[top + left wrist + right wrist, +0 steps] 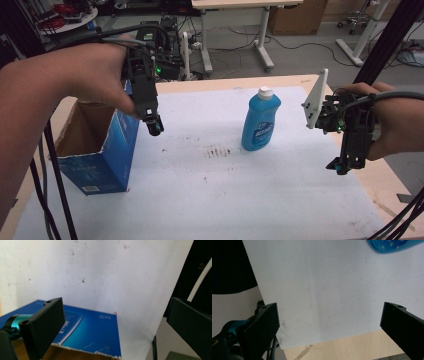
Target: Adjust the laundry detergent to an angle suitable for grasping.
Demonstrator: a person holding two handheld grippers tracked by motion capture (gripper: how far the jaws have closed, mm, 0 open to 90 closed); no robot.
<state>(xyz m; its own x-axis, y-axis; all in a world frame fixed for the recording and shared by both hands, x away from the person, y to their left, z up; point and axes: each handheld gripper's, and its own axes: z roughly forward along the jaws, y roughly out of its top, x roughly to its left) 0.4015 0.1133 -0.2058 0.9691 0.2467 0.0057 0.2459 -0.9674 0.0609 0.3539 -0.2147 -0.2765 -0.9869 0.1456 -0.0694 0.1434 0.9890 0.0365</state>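
The bottle (pixel 390 245) is cut off by the right gripper view's top edge.

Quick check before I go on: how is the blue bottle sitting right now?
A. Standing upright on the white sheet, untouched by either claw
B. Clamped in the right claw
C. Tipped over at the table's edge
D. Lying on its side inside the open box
A: the blue bottle stands upright on the white sheet, white cap on top, apart from the open blue box, with the left claw and right claw both open and clear of it.
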